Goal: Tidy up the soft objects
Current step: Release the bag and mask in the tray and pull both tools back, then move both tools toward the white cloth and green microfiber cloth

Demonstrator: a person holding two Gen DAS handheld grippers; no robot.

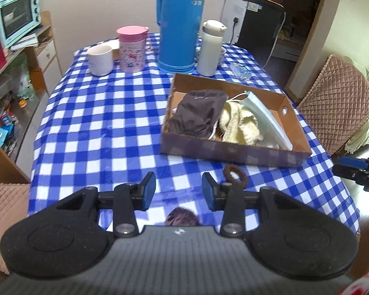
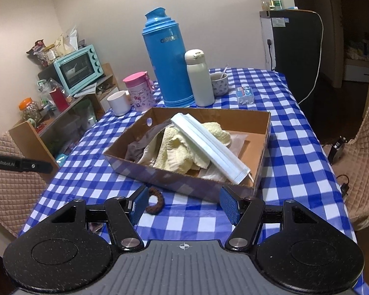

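Hovering over the blue-and-white checkered counter [image 1: 98, 113], both the left gripper [image 1: 178, 191] and right gripper [image 2: 183, 206] are sitting with jaws apart, holding nothing. That brown fuzzy hair tie [image 1: 235, 175] is lying just in front of the shallow brown cardboard box [image 2: 264, 145] holding the cloths and the face mask [image 2: 209, 142].

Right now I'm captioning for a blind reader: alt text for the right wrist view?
An open, empty right gripper hovers over a blue-checked table, facing a cardboard box holding cloths and a face mask; a brown hair tie lies outside it.
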